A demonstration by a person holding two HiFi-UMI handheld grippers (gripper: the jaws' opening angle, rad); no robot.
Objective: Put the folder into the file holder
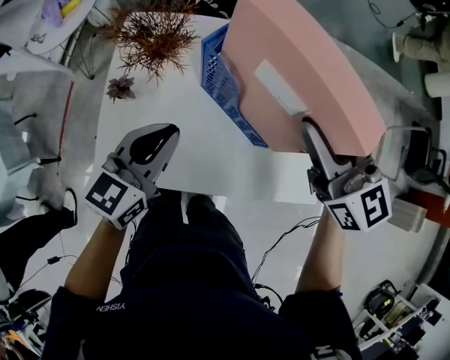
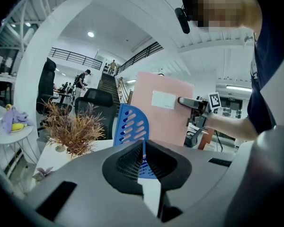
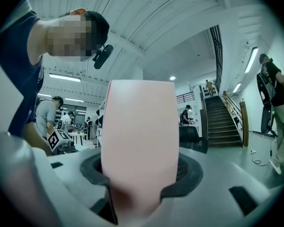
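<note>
My right gripper point(image 1: 309, 127) is shut on the near edge of a large pink folder point(image 1: 307, 66), which stands upright on edge and carries a white label. The folder's lower left part overlaps the blue perforated file holder point(image 1: 221, 81) on the white table point(image 1: 180, 148). In the left gripper view the folder point(image 2: 161, 117) rises behind the holder's side wall point(image 2: 132, 124), which hides its bottom. The folder point(image 3: 139, 136) fills the middle of the right gripper view. My left gripper point(image 1: 165, 132) hangs at the table's near left edge, jaws together and holding nothing.
A dried reddish plant point(image 1: 154, 32) and a small purple flower point(image 1: 121, 87) stand at the table's far left. Cables point(image 1: 285, 238) lie on the floor under the near edge. Equipment and boxes crowd the right side point(image 1: 412, 216). Other people stand far off.
</note>
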